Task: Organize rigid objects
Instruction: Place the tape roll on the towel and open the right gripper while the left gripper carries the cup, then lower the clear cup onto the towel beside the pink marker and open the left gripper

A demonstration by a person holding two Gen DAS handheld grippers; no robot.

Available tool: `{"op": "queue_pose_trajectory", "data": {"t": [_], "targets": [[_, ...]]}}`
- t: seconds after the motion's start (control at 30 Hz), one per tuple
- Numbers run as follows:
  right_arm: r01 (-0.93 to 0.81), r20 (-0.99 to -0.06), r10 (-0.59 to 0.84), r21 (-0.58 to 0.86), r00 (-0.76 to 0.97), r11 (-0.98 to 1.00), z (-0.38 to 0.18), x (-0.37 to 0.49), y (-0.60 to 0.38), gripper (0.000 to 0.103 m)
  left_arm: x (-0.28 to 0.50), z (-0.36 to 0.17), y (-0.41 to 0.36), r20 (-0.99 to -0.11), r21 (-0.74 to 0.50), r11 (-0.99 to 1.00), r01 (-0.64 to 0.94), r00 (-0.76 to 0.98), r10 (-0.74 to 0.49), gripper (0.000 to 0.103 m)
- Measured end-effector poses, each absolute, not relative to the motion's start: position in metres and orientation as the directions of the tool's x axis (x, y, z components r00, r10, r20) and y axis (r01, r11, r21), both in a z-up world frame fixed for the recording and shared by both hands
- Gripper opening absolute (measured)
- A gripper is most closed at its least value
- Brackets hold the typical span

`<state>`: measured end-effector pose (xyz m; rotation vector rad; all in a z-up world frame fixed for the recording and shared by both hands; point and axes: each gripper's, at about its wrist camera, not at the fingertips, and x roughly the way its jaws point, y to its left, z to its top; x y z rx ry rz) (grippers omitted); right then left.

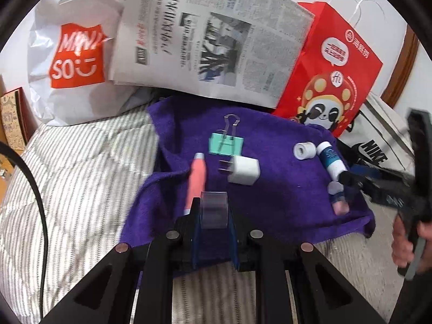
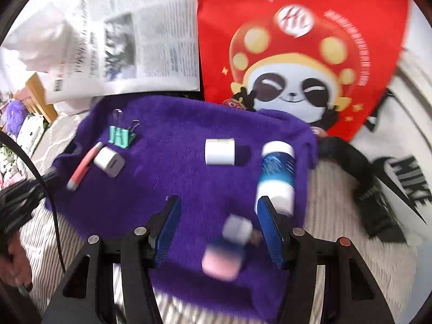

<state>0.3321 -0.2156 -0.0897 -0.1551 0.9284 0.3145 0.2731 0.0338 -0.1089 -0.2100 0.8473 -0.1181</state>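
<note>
The left gripper [image 1: 214,213] is clamping a clear tape roll [image 1: 214,210] over the purple towel [image 1: 283,197]. The right gripper [image 2: 218,229] is standing part-open, its fingers [image 2: 170,226] touching nothing, around a blurred pink-and-white stick [image 2: 229,251]. Farther off, a plug [image 1: 243,172], clip [image 1: 226,145] and white roll [image 2: 220,151] are lying on the towel.

from my left gripper's camera, the white plastic bag [image 1: 73,62] carries an orange panel reading "mini so" with a smile sign. the white bag [image 2: 405,178] at my right reads "nike" in black beside a swoosh. the newspaper [image 1: 210,40] and red paper bag [image 1: 332,62] bear chinese print i cannot read.
</note>
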Motion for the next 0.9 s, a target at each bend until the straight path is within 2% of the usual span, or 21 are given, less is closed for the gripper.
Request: {"op": "queue_pose_trajectory", "data": {"t": [0.13, 0.3, 0.47, 0.63, 0.77, 0.83, 0.9], "targets": [[-0.302, -0.753, 0.225, 0.037, 0.618, 0.953, -0.079, 0.303, -0.24, 0.059, 0.282, -0.114, 0.019, -0.741, -0.217, 0.976, 0.026, 0.647, -0.183, 0.017], [-0.284, -0.642, 0.309, 0.145, 0.702, 0.948, -0.081, 0.272, -0.282, 0.059, 0.296, -0.12, 0.005, -0.763, -0.174, 0.984, 0.026, 0.629, -0.152, 0.017], [-0.331, -0.548, 0.381, 0.192, 0.745, 0.924, -0.086, 0.257, -0.293, 0.059, 0.311, -0.132, -0.003, -0.811, -0.109, 0.994, 0.01, 0.577, -0.095, 0.017], [-0.333, -0.583, 0.376, 0.184, 0.72, 0.925, -0.098, 0.258, -0.286, 0.059, 0.317, -0.138, -0.019, -0.825, -0.002, 1.0, 0.022, 0.566, -0.014, 0.018], [-0.363, -0.59, 0.412, 0.207, 0.694, 0.908, -0.106, 0.254, -0.28, 0.059, 0.316, -0.138, -0.024, -0.822, 0.024, 0.999, 0.024, 0.57, 0.006, 0.018], [-0.367, -0.594, 0.398, 0.179, 0.699, 0.913, -0.108, 0.254, -0.275, 0.059, 0.315, -0.138, -0.025, -0.821, 0.042, 0.999, 0.023, 0.57, 0.022, 0.026], [-0.373, -0.598, 0.394, 0.167, 0.698, 0.913, -0.11, 0.253, -0.272, 0.059, 0.315, -0.138, -0.025, -0.821, 0.076, 0.997, -0.01, 0.566, 0.068, 0.05]]}}
